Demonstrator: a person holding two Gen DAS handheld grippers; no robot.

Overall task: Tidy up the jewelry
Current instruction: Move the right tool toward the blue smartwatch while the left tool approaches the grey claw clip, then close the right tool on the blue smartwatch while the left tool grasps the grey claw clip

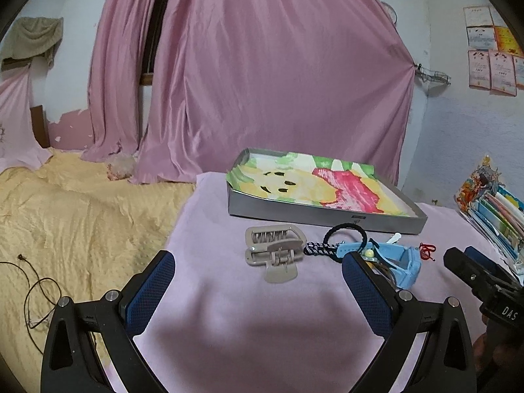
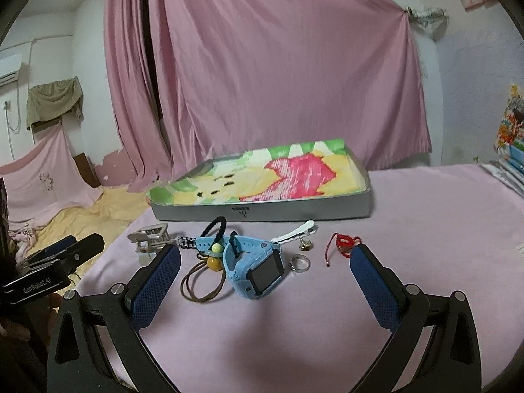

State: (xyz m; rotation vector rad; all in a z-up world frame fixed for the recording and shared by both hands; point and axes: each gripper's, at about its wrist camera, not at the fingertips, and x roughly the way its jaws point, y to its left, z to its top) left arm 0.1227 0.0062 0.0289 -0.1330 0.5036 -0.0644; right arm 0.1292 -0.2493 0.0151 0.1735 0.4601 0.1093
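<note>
**Both grippers wide open, jewelry still loose in front of the tray**

While the left hand-held gripper (image 1: pixel 258 281) hangs spread wide over bare pink cloth, holding nothing, its view shows best the beige claw clip (image 1: pixel 274 251) lying just beyond its fingers. From there the blue watch (image 1: pixel 398 258) is half hidden behind the right-hand finger. The right hand-held gripper (image 2: pixel 265 267), likewise fully open and empty, gives the fuller picture: the watch sits between its fingers, with a brown elastic loop (image 2: pixel 203 283) and yellow bead just left of it, a small ring (image 2: pixel 299 264) just right, a white hair clip (image 2: pixel 294 232) farther back, and a red cord charm (image 2: pixel 342 245) near the right finger. The items lie in a row along the near wall of the grey tray (image 2: pixel 262 213), whose patterned lining is bare. The bench (image 2: pixel 442 229) has open cloth to the right, and its left edge drops to a yellow bedspread (image 1: pixel 82 213).
</note>
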